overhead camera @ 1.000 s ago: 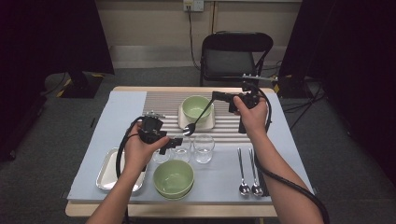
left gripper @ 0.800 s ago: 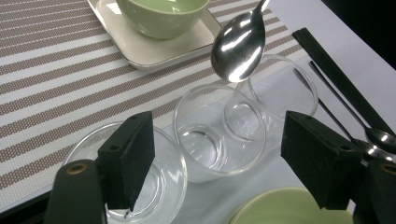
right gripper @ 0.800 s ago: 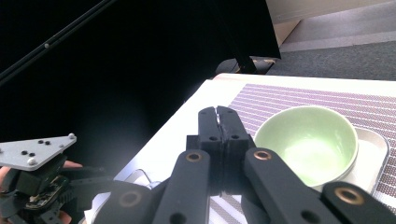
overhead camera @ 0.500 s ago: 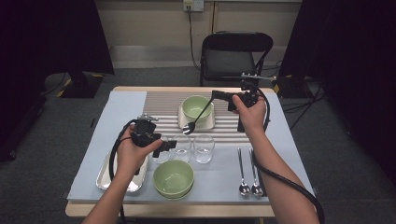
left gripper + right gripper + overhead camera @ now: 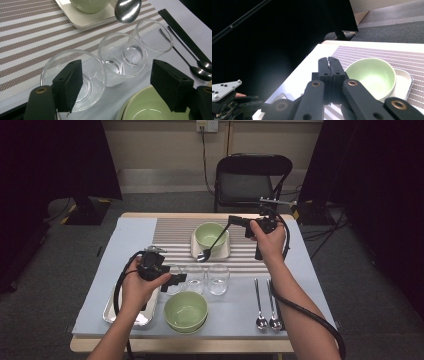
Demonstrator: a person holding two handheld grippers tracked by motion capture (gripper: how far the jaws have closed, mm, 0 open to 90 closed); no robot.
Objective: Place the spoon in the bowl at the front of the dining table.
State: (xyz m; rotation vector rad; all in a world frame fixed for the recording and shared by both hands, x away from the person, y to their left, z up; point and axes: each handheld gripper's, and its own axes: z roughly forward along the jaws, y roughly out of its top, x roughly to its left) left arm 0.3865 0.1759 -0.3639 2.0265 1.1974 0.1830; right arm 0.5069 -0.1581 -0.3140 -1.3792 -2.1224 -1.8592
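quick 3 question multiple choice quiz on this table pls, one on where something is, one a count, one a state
1. Where does the far green bowl sit?
A. on the white tray
B. on the chair
C. inside a glass

2. How many clear glasses stand in the row?
A. one
B. three
C. five

3. How do the left gripper's jaws stand?
A. open, around the nearest glass
B. shut on a bowl
C. shut on nothing

Key: 1 A, the bowl rests on the white tray on the striped mat. 2 B, the left gripper view shows three side by side. 3 A, the pads stand wide apart, one over that glass's mouth.
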